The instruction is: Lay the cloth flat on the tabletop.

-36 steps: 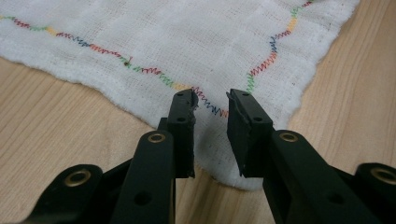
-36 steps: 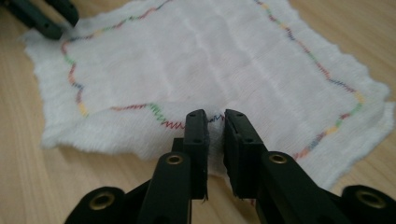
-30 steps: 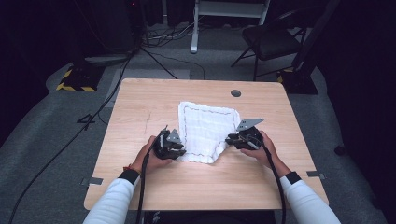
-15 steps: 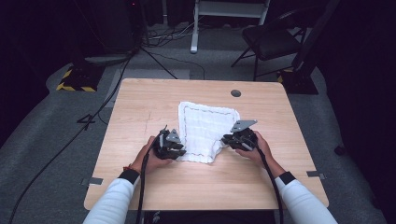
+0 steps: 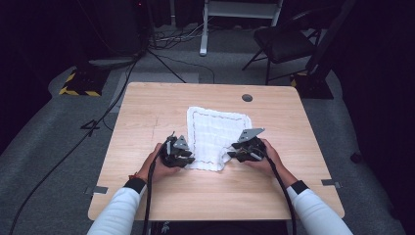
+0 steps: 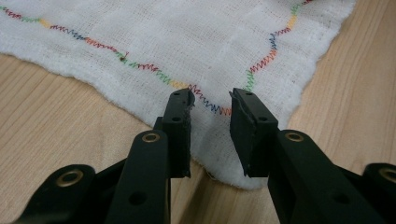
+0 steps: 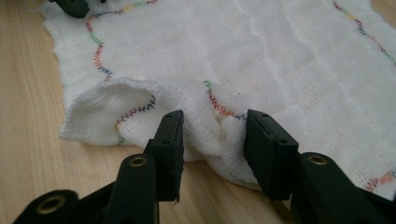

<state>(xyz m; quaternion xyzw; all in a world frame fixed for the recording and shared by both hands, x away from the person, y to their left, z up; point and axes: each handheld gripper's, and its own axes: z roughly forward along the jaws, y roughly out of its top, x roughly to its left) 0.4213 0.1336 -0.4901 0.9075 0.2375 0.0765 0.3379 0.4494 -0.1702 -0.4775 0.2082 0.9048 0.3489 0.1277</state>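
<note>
A white cloth (image 5: 215,129) with a wavy multicoloured stitch line lies flat in the middle of the wooden table (image 5: 147,117). My left gripper (image 5: 190,157) rests at its near left corner. In the left gripper view the jaws (image 6: 210,105) stand apart over that corner (image 6: 187,42), which lies flat under them, so this gripper is open. My right gripper (image 5: 232,154) is at the near right corner. Its jaws (image 7: 212,126) have just been opening, and a bunched fold of cloth (image 7: 219,135) sits loosely between them. Beside it the hem (image 7: 107,105) is curled over.
A round grommet hole (image 5: 247,97) sits near the table's far edge. Beyond the table are a dark chair (image 5: 286,41), a white stand (image 5: 203,29), a yellow-and-black striped block (image 5: 78,84) and cables (image 5: 112,103) on the grey floor. Bare wood surrounds the cloth.
My right gripper has edged slightly left into the cloth's near right corner, which is now bunched and curled. The left gripper has stayed put.
</note>
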